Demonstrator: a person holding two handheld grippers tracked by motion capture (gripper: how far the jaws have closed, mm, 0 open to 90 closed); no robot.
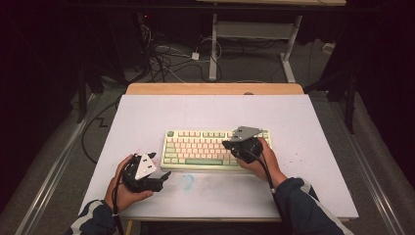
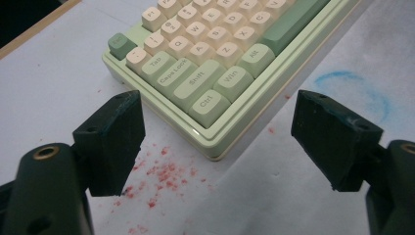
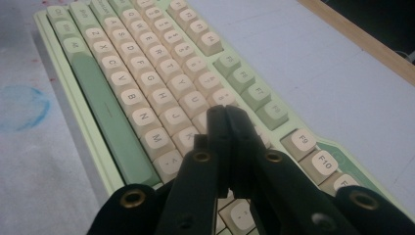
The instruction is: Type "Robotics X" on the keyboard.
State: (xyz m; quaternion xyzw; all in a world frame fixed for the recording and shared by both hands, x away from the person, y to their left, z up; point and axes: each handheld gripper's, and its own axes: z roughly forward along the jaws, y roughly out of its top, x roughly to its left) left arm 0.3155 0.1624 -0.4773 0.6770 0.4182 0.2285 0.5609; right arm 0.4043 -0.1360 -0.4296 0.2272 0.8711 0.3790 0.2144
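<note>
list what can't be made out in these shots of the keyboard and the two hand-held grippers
- Keyboard, high view: key legends too small to read; its right end is covered by the right hand-held gripper.
- Right gripper view: the closed jaws hide the keys under their tips, so any contact cannot be told.
- Left gripper view: left hand-held gripper open; the keyboard's far end is cut off by the frame's top edge.

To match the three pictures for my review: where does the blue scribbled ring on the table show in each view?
High view: the blue ring lies on the table just in front of the keyboard, between the hands.
Left gripper view: upper right, beside the keyboard's near edge.
Right gripper view: far left, beside the keyboard's long green bar.
Shared landmark: the long green bar.
</note>
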